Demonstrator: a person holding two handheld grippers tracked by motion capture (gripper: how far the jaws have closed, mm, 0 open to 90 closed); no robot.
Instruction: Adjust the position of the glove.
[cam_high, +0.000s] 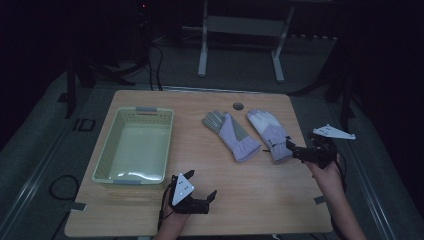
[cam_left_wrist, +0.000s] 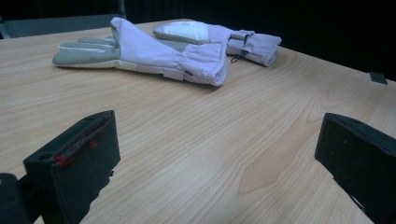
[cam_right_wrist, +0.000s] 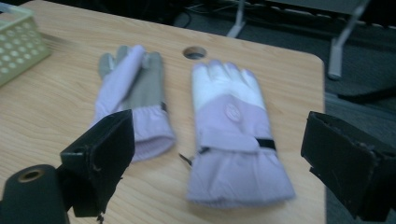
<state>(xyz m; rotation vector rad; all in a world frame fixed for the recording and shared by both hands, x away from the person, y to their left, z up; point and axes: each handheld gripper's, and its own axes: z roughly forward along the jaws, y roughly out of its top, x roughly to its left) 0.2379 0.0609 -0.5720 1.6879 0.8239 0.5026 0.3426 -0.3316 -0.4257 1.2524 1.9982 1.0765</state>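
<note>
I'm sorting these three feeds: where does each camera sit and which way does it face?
High view: above the person's side, looking forward and down on the table, basket, both gloves; forearms and both grippers show.
Left gripper view: rides the left gripper, low over the table, facing the left glove; open jaws show.
Right gripper view: rides the right gripper, facing the right glove; open jaws show.
All three share both gloves.

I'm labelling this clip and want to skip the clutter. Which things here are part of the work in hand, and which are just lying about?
In the job:
right glove, with the open right gripper at its cuff
left glove
basket, probably
left gripper, open, resting on the table

Just lying about:
round hole in the table
frame legs on the floor behind
</note>
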